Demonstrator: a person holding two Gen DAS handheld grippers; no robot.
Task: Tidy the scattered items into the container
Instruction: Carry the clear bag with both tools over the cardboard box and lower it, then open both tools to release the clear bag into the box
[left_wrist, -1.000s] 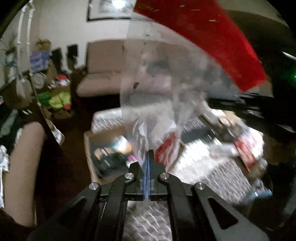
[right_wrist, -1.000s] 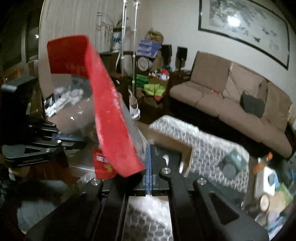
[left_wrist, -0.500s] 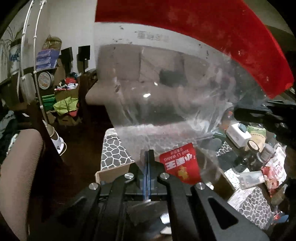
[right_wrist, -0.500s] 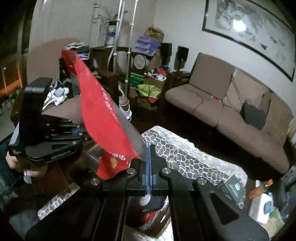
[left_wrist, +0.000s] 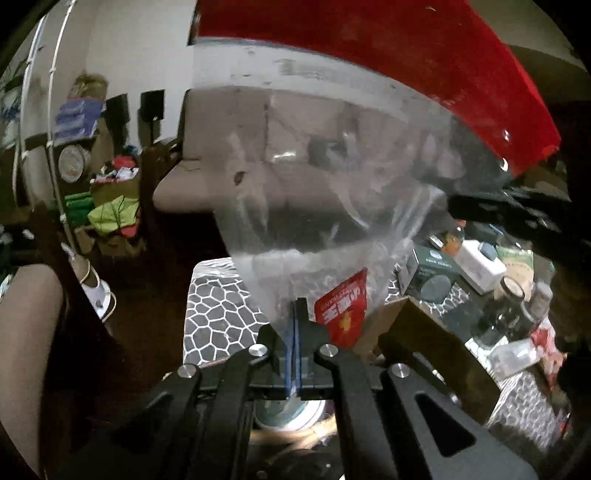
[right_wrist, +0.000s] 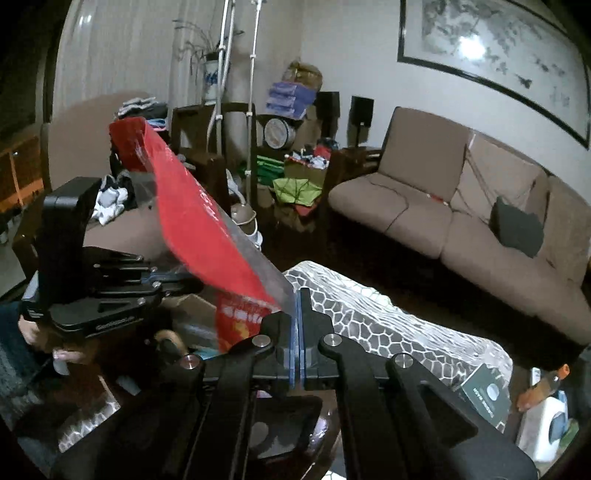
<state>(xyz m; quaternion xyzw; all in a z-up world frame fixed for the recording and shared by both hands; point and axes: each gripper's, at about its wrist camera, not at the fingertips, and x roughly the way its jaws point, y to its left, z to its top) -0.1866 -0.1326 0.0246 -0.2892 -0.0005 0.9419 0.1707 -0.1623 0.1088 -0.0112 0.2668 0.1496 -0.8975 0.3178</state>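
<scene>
The left gripper (left_wrist: 296, 317) is clamped on one edge of a clear plastic bag with a red top band (left_wrist: 332, 192), and the right gripper (right_wrist: 298, 306) pinches the same bag's opposite edge, so it hangs stretched between them. Just below sits an open cardboard box (left_wrist: 424, 332) on the desk (left_wrist: 218, 306), which has a honeycomb-patterned cover. Farther right on the desk lie scattered boxes and bottles (left_wrist: 480, 266), with a brown sofa (right_wrist: 461, 206) behind.

both grippers (right_wrist: 297, 295) pinch red-topped clear bag (right_wrist: 207, 221)
</scene>
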